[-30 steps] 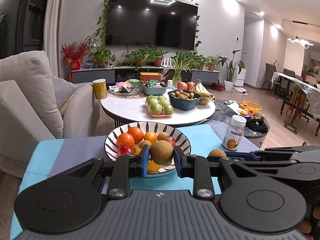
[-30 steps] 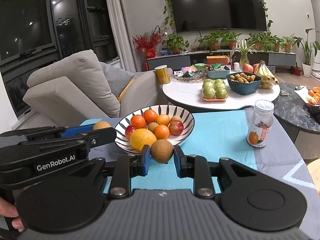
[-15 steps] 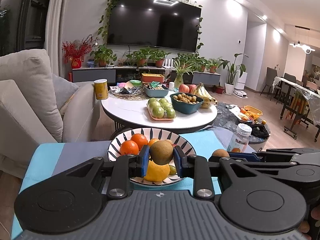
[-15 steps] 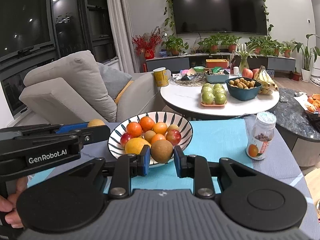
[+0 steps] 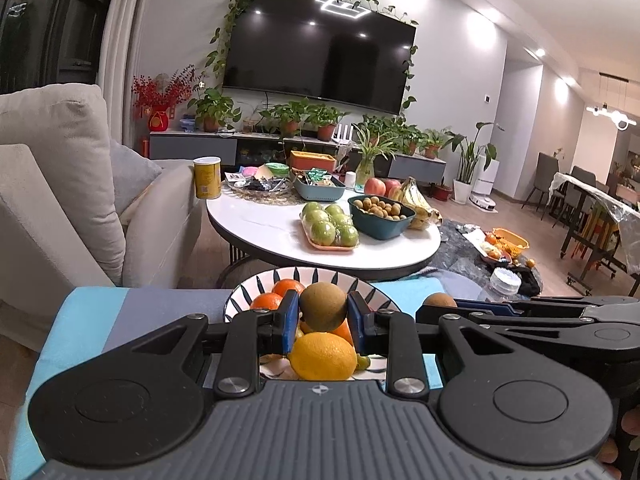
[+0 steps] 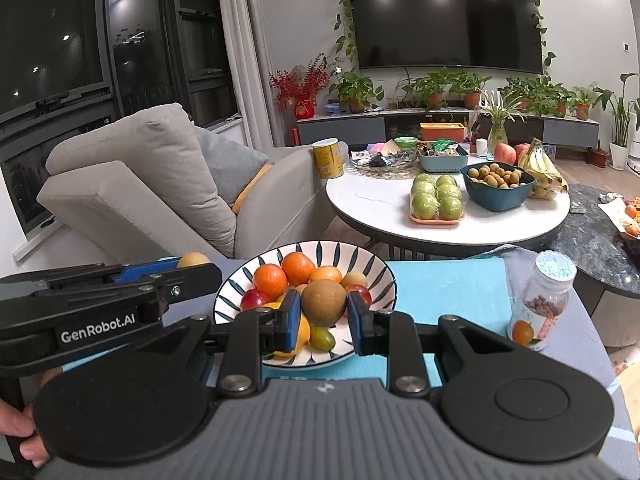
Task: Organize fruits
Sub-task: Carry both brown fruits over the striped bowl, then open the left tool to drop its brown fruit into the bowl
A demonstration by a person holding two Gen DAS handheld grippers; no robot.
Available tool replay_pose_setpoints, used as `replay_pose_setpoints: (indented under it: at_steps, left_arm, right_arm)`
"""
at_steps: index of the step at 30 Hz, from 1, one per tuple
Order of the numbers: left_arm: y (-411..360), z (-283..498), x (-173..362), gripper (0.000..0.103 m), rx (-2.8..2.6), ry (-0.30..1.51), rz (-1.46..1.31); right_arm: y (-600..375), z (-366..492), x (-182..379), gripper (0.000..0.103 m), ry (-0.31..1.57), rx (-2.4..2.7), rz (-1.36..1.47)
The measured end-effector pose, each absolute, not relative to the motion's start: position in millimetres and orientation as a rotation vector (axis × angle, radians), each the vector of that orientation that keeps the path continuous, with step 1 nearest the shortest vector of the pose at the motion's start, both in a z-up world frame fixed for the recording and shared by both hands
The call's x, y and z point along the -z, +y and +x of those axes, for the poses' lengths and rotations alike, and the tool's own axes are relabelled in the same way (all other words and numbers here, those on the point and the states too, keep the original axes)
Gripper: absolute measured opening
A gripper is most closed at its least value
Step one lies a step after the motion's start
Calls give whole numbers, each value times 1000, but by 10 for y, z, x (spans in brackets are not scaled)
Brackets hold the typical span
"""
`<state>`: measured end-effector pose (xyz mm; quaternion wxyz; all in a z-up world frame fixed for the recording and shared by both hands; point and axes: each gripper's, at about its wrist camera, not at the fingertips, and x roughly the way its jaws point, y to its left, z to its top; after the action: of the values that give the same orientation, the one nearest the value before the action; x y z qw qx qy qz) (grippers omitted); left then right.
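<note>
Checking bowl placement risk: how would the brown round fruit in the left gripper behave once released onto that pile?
The brown fruit looks round, so it would probably roll off the heaped fruit in the striped bowl. It seems firm, undented between the pads of the left gripper.

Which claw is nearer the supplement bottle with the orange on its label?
Right. The right claw, shut on a kiwi, has the bottle just off its right side. The left claw, holding its own kiwi, sits beyond the right one.
</note>
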<state>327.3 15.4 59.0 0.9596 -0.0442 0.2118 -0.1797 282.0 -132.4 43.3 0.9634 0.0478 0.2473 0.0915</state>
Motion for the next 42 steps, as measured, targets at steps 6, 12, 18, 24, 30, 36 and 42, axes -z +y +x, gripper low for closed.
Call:
replay_pose_setpoints:
  at_steps: [6, 12, 18, 24, 30, 36, 42]
  left_arm:
    - [168, 3408, -538, 25, 365, 435, -107]
    - [159, 3521, -453, 25, 363, 449, -125]
    - [207, 3416, -497, 25, 356, 436, -135]
    - [239, 3166, -680, 25, 358, 386, -115]
    - [287, 3153, -762, 25, 353, 368, -113]
    - [329, 3233, -742, 25, 350, 369, -128]
    - [372, 3315, -711, 25, 344, 376, -137]
  right_arm:
    - [-1350, 2921, -413, 60, 489, -178, 99]
    - [-1371, 3029, -351, 60, 502, -176, 104]
    - [-1379, 2993, -358, 60, 506, -168, 107]
    - [-1371, 2774, -540, 60, 464, -161, 97]
    - [-1327, 2727, -668, 60, 427, -162, 74]
    - [-1292, 2851, -631, 60, 433, -168, 65]
    - [-1280, 2919, -566, 60, 443, -169, 57]
